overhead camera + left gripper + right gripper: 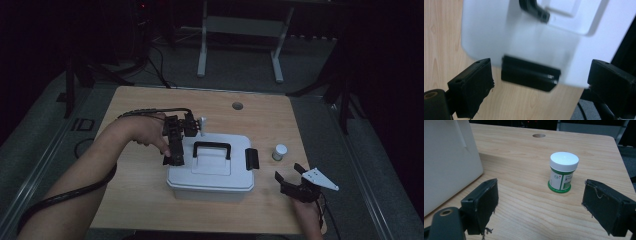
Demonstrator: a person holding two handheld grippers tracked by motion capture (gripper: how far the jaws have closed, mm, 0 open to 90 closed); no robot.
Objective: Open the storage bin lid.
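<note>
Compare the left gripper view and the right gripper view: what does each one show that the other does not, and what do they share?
Left gripper view: the black side latch on the white storage box, part of the black lid handle, and the left gripper with open jaws around the latch. Right gripper view: a small jar with white cap and green label, a round hole in the table, and the open right gripper. Shared: the white box and the wooden table.
</note>
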